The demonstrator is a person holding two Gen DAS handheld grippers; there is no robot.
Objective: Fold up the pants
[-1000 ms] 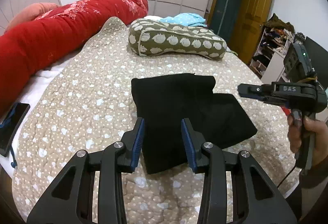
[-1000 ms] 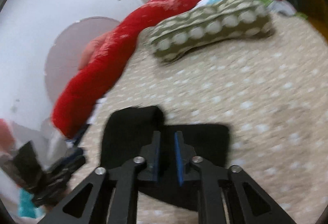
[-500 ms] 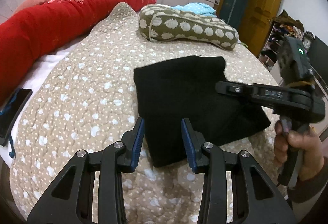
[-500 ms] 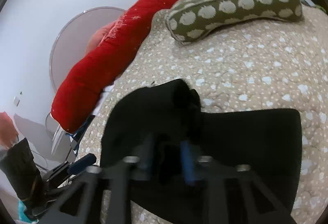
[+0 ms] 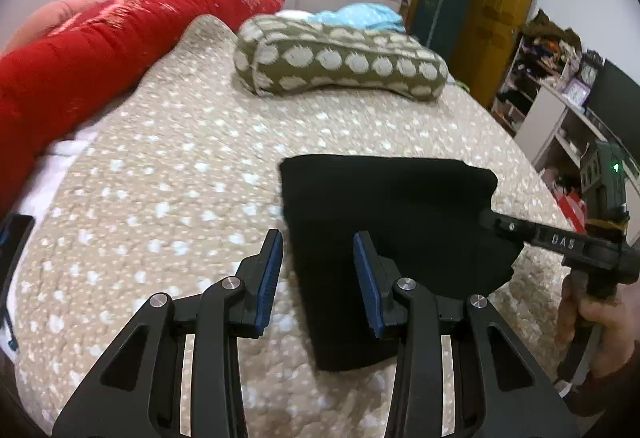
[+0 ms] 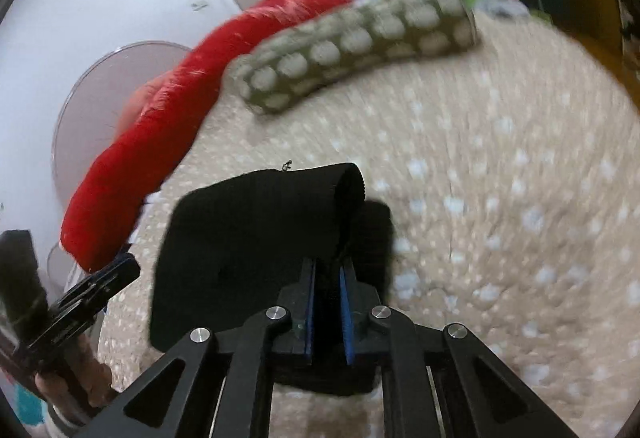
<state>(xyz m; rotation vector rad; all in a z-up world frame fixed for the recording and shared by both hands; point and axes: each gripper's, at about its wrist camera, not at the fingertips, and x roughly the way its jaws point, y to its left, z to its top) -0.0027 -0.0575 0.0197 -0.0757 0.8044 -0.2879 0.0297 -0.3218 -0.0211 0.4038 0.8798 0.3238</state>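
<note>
The black pants (image 5: 380, 222) lie folded on the beige dotted bedspread (image 5: 180, 165). My left gripper (image 5: 318, 266) is open and empty, hovering above the near left edge of the pants. My right gripper (image 6: 327, 274) is shut on the pants (image 6: 248, 238) at their right edge and holds that flap lifted and curled over the rest. In the left wrist view the right gripper (image 5: 490, 220) reaches in from the right, its tips against the raised fold.
A green pillow with pale dots (image 5: 340, 61) lies across the back of the bed. A long red bolster (image 5: 100, 45) runs along the left side. A dark phone (image 5: 12, 238) sits at the left edge. Shelves (image 5: 560, 97) stand to the right.
My right gripper has carried the pants' right flap up and over toward the left, so the spread-out right part is now folded in. The left gripper stayed open.
</note>
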